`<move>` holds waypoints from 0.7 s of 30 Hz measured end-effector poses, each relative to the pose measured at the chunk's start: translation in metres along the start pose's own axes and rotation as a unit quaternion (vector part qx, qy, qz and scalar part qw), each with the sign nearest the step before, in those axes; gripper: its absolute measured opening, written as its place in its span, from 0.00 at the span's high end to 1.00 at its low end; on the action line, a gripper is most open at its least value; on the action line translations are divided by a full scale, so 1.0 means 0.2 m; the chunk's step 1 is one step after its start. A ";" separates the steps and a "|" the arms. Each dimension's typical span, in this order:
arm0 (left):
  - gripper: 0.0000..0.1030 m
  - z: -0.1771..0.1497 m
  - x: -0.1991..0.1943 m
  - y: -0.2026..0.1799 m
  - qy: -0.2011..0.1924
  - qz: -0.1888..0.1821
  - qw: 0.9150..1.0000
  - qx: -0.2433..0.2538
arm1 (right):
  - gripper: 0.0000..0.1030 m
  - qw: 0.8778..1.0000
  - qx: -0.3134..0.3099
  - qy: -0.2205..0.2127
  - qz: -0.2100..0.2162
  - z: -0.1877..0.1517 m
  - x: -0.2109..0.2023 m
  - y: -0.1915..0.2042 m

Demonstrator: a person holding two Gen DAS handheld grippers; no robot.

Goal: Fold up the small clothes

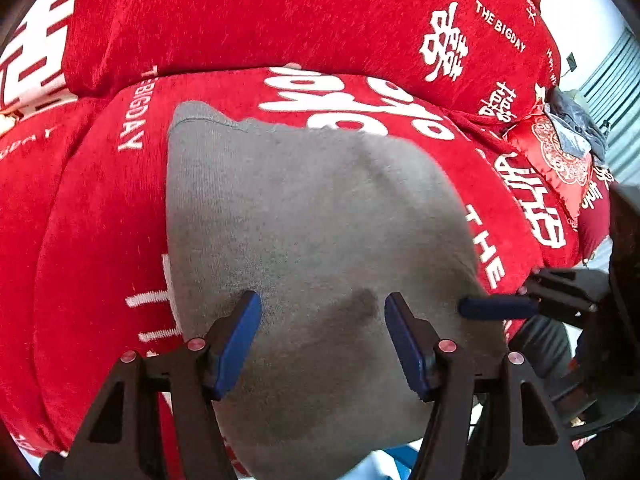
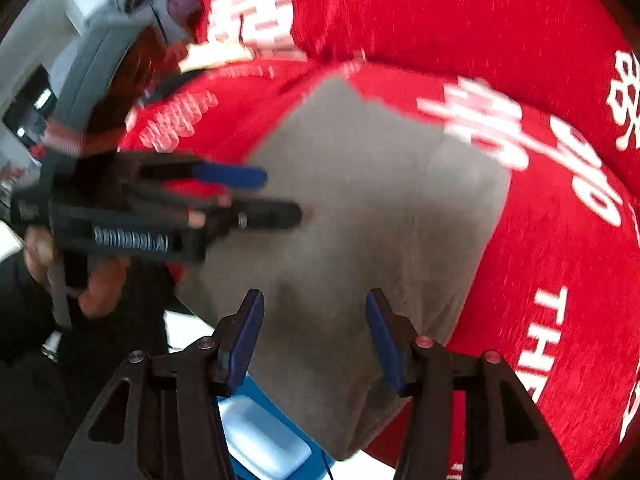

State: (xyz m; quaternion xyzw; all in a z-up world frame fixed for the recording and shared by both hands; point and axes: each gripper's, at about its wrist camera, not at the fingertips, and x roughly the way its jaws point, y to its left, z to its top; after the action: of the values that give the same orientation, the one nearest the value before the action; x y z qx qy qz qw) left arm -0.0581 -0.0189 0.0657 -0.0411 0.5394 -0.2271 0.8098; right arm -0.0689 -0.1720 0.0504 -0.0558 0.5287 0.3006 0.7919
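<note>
A grey knitted garment (image 1: 304,208) lies spread flat on a red sofa cover (image 1: 280,12) printed with white lettering. My left gripper (image 1: 322,300) hovers over the garment's near part with its jaws open and nothing pinched between the blue pads. In the right wrist view the same grey garment (image 2: 380,208) reaches to the seat's front edge. My right gripper (image 2: 314,296) stands open above it, holding nothing. The left gripper (image 2: 256,196) shows there at the garment's left side, blurred. One blue finger of the right gripper (image 1: 496,307) pokes in at the garment's right edge.
A red embroidered cushion (image 1: 556,156) and a bundle of grey clothes (image 1: 576,128) sit at the sofa's far right. A blue and white object (image 2: 264,436) lies below the seat's front edge. A person's hand (image 2: 100,280) holds the left gripper's handle.
</note>
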 end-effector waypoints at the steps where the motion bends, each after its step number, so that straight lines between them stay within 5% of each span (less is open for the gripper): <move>1: 0.36 0.00 0.00 0.00 -0.003 -0.003 1.000 0.001 | 0.45 1.000 0.002 0.009 -0.006 -0.02 0.04 -0.01; 7: 0.36 0.07 -0.03 -0.02 0.005 0.016 1.000 0.012 | 0.45 1.000 0.000 -0.007 0.007 -0.01 -0.01 -0.04; 12: 0.36 0.23 0.06 0.02 0.007 0.072 0.997 0.019 | 0.42 0.999 -0.016 -0.027 -0.030 0.12 -0.05 -0.13; 17: 0.36 0.33 0.21 0.07 0.030 0.096 0.995 0.017 | 0.42 0.999 -0.020 0.000 -0.032 0.30 0.14 -0.23; 21: 0.25 0.39 0.29 0.12 0.032 0.094 0.995 -0.001 | 0.38 0.999 -0.021 0.003 -0.027 0.40 0.24 -0.29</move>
State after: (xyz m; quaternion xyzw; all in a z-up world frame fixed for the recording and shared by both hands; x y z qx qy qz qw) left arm 0.0382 -0.0357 0.0411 0.0160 0.5667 -0.1506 0.8099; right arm 0.0382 -0.1661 0.0298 -0.0875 0.5226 0.2905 0.7968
